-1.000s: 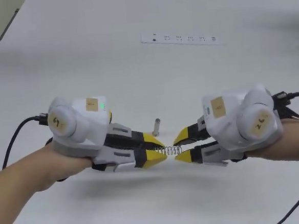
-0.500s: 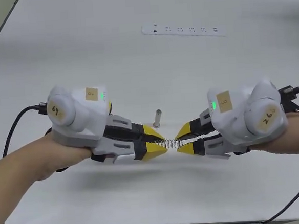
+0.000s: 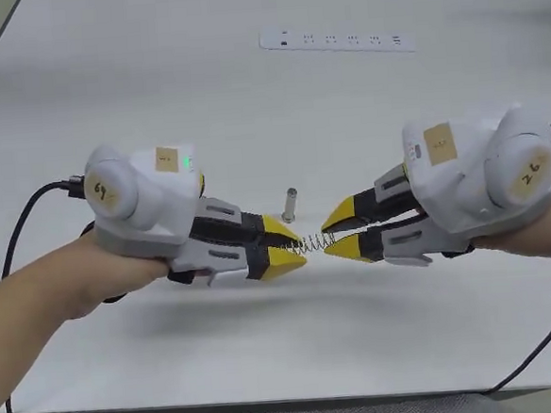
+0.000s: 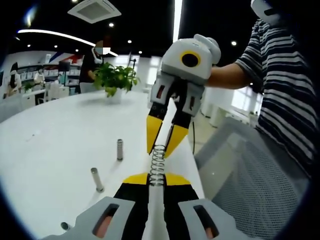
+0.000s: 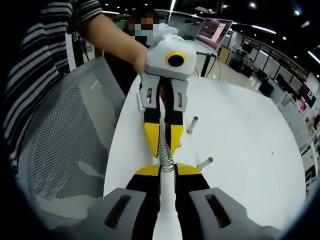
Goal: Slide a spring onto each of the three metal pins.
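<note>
Spring [image 3: 311, 245] still bridges both tongs above the table [image 3: 249, 95], near a bare pin [image 3: 290, 204]: the left gripper [image 3: 296, 250] pinches one end, while the right gripper [image 3: 329, 240], now lifted higher, brackets the other, grip uncertain, so no threading yet.

Opposed gripper views, spring [image 4: 157, 165] between.

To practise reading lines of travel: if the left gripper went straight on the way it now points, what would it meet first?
The right gripper, which faces it tip to tip. The spring held in the left gripper reaches between the right gripper's open jaws, so little gap seems left.
</note>
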